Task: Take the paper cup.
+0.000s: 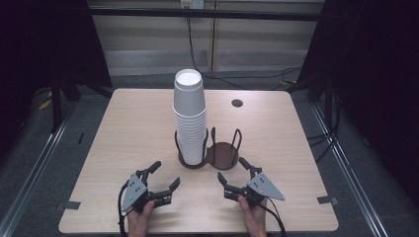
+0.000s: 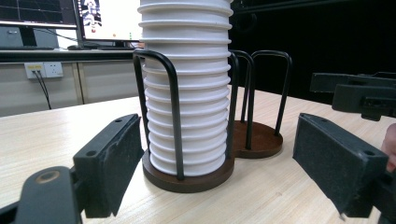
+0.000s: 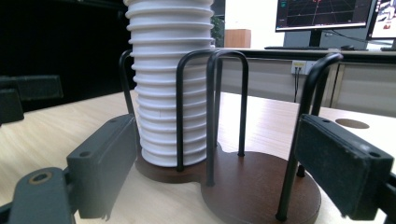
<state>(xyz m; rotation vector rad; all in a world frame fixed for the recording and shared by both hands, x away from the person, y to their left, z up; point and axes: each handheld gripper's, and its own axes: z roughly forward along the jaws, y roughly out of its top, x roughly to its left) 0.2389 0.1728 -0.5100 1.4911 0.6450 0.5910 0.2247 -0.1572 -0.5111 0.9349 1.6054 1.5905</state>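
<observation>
Both our grippers, left gripper [image 1: 164, 177] and right gripper [image 1: 232, 171], hover with jaws apart and empty at the counter's [image 1: 123, 133] near edge, aimed at the holder [image 1: 222, 154]; its left ring keeps the cup stack [image 1: 189, 118] upright, its right ring stands free.

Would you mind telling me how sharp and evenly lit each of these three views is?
High view: the table is evenly lit, its surroundings very dark, and the white cup stack is nearly blown out at the top. Left gripper view: the stack is sharp, the near tongs slightly soft, the monitors overexposed. Right gripper view: the holder is crisp, the left background black.
</observation>
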